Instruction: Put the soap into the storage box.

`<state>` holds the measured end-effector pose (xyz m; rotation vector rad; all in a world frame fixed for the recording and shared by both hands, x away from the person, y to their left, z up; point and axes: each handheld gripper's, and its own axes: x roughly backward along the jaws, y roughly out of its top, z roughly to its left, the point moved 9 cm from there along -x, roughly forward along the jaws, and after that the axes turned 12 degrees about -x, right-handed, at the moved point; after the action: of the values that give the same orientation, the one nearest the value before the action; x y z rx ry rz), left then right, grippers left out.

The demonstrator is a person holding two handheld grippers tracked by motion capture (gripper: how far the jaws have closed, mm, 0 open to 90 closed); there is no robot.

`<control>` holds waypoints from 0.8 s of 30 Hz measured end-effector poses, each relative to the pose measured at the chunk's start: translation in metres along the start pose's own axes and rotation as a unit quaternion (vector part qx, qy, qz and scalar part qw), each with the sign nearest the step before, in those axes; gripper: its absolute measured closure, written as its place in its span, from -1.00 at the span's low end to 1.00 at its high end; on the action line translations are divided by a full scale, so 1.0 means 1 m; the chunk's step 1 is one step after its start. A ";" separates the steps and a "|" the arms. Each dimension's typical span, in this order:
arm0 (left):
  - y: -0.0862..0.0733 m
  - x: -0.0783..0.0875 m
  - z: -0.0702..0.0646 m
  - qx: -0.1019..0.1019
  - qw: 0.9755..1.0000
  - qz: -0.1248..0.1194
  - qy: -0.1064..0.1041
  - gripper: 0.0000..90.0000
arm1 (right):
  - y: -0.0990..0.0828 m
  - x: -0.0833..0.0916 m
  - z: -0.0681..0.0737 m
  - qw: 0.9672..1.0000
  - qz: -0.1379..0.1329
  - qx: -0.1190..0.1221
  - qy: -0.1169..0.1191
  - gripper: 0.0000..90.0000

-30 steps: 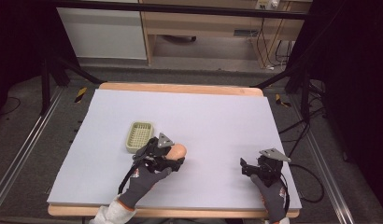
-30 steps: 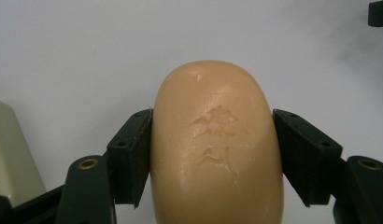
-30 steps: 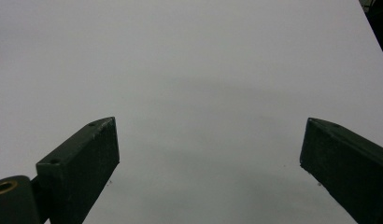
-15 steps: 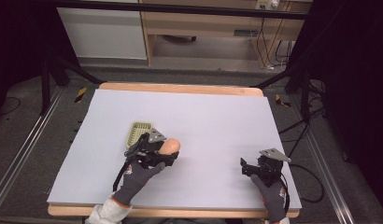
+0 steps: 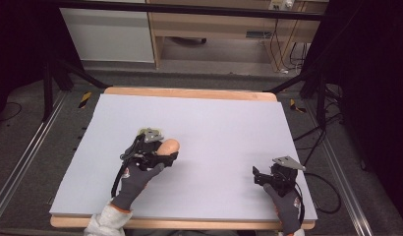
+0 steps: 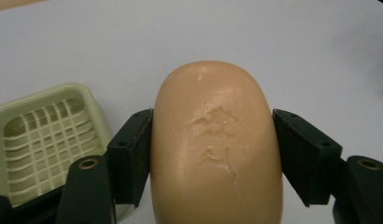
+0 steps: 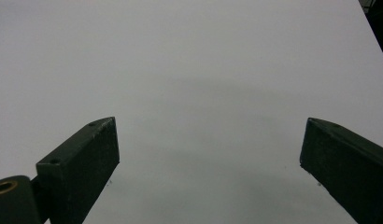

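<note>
The left gripper (image 6: 213,154) is clamped on a bar of soap (image 6: 215,144), its two black jaws pressed flat against the bar's long sides; the soap is peach-coloured, smooth and waxy, rounded at its far end, with a shallow embossed mark on its upper face; seen from the high view the soap (image 5: 168,146) sticks out ahead of the left gripper (image 5: 162,153), over the left half of the table (image 5: 224,123); the hand (image 5: 133,179) holding it wears a dark grey knitted glove with a white cuff; just beside the soap in the left gripper view sits a pale green plastic soap dish (image 6: 45,135), square with rounded corners and a gridded, slotted floor; the tabletop is a matte, pale sheet edged in light wood; the right gripper (image 7: 208,154) stands with its jaws wide apart over bare table, nothing between them; from above, the right gripper (image 5: 268,177) rests near the table's front right corner, well apart from the soap.
</note>
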<state>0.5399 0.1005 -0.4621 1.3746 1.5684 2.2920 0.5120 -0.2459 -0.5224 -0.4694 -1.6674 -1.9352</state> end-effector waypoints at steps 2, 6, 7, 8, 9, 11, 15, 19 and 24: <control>0.000 0.000 0.004 0.004 1.000 -0.001 0.003 -0.29 | 0.000 0.000 0.000 1.000 0.000 0.001 -0.002 -0.89; -0.001 0.001 0.012 0.010 1.000 -0.001 0.009 -0.29 | 0.000 -0.001 0.000 1.000 0.000 0.003 -0.002 -0.89; -0.001 0.002 0.014 0.010 1.000 0.000 0.011 -0.29 | 0.000 -0.001 0.000 1.000 0.000 0.004 -0.002 -0.89; -0.001 0.003 0.016 0.012 1.000 -0.001 0.013 -0.29 | 0.000 -0.001 0.000 1.000 0.001 0.002 -0.002 -0.89; -0.002 0.003 0.017 0.013 1.000 -0.001 0.015 -0.29 | 0.000 -0.001 0.000 1.000 0.001 0.003 -0.002 -0.89; -0.002 0.003 0.021 0.016 1.000 -0.001 0.018 -0.29 | 0.000 -0.002 0.000 1.000 0.001 0.005 -0.002 -0.89; -0.003 0.004 0.028 0.018 1.000 0.001 0.024 -0.29 | -0.001 -0.002 0.002 1.000 0.002 0.004 -0.001 -0.89; -0.004 0.005 0.033 0.020 0.999 0.002 0.028 -0.29 | 0.000 -0.002 0.002 1.000 0.002 0.005 -0.001 -0.89; -0.004 0.006 0.039 0.026 0.999 0.000 0.033 -0.29 | 0.000 -0.002 0.002 1.000 0.001 0.005 -0.002 -0.89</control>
<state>0.5614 0.1338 -0.4579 1.3233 1.6574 2.3349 0.5134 -0.2433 -0.5236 -0.4723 -1.6779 -1.9252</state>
